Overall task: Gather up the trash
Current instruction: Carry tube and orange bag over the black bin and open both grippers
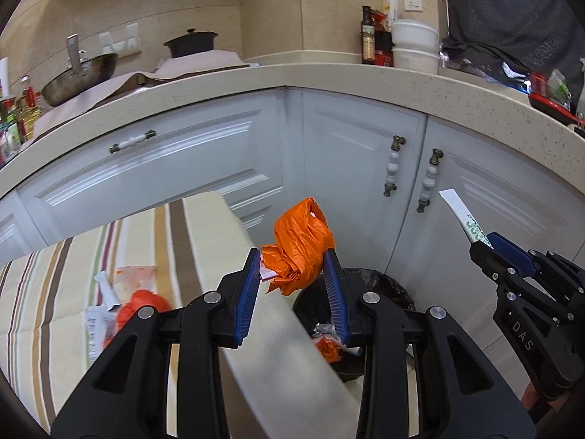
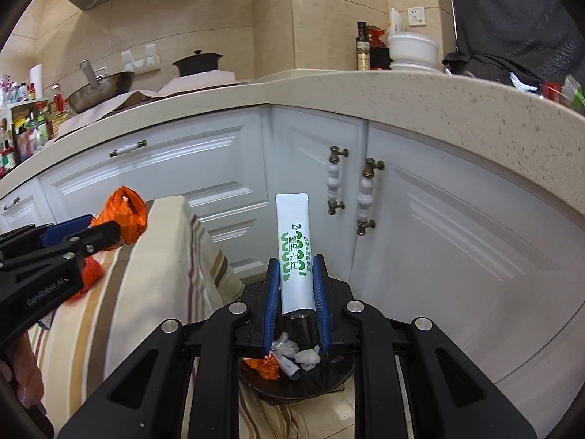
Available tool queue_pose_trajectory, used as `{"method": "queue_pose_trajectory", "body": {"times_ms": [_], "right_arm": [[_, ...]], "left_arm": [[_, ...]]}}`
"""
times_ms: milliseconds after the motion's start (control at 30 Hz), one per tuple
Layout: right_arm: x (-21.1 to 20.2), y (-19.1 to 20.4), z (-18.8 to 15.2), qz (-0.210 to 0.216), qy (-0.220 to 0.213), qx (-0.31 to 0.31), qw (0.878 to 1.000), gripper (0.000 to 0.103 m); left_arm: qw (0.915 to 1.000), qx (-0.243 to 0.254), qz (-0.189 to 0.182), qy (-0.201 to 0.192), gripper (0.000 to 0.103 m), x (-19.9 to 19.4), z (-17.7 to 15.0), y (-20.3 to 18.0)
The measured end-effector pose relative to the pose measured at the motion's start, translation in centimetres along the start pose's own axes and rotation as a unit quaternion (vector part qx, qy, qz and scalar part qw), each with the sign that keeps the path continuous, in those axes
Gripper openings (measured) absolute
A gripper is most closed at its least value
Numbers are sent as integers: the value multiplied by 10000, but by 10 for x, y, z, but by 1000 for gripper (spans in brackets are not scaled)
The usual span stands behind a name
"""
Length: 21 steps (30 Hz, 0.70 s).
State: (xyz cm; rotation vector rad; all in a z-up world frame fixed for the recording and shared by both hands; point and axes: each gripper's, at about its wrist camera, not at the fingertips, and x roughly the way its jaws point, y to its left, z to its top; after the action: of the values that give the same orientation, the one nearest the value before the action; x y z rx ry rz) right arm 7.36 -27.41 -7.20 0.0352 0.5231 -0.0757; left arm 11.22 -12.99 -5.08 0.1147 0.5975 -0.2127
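Observation:
My left gripper (image 1: 292,259) is shut on a crumpled orange plastic bag (image 1: 298,241), held above the table's edge beside the black bin (image 1: 387,289). My right gripper (image 2: 295,267) is shut on a white sachet with green print (image 2: 294,252), which stands upright between the blue pads over the bin (image 2: 321,380). The bin holds orange scraps and white crumpled paper. In the left wrist view the right gripper (image 1: 482,245) shows at the right with the sachet (image 1: 462,216). In the right wrist view the left gripper (image 2: 109,234) and orange bag (image 2: 126,216) appear at the left.
A striped tablecloth (image 1: 55,292) covers the table, with more wrappers and an orange bag (image 1: 140,303) on it. White cabinet doors (image 1: 358,168) stand behind the bin. The counter (image 1: 329,77) carries a wok, a pot, bottles and white bowls. A hand (image 2: 22,369) shows at the lower left.

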Motion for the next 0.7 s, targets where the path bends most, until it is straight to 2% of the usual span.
{"method": "queue_pose_trajectory", "body": {"times_ms": [200, 233, 267, 300, 333, 400, 467, 533, 700], "right_arm": [[21, -10, -1, 18, 73, 114, 9999, 20], [29, -13, -1, 48, 102, 181, 9998, 23], [37, -15, -2, 60, 180, 218, 9996, 30], [43, -17, -3, 48, 234, 234, 9994, 40], [49, -18, -4, 7, 267, 257, 9993, 42], [58, -21, -7, -40, 355, 308, 9989, 43], [59, -22, -9, -54, 384, 352, 9986, 43], [56, -19, -9, -41, 367, 333, 9988, 43], [49, -6, -6, 66, 339, 243, 9991, 45]], "left_arm": [[9998, 165, -84, 119, 35, 36, 2, -26], [9996, 211, -99, 149, 36, 42, 2, -29], [9994, 250, -102, 201, 37, 49, 1, -32], [9992, 277, -90, 268, 43, 56, 0, -35], [9990, 284, -73, 351, 50, 63, -1, -37], [9986, 230, -44, 469, 52, 73, -2, -36], [9984, 187, -31, 527, 54, 76, -3, -33], [9986, 147, 18, 516, 61, 74, -4, -29], [9988, -49, 136, 474, 67, 59, -5, -8]]}}
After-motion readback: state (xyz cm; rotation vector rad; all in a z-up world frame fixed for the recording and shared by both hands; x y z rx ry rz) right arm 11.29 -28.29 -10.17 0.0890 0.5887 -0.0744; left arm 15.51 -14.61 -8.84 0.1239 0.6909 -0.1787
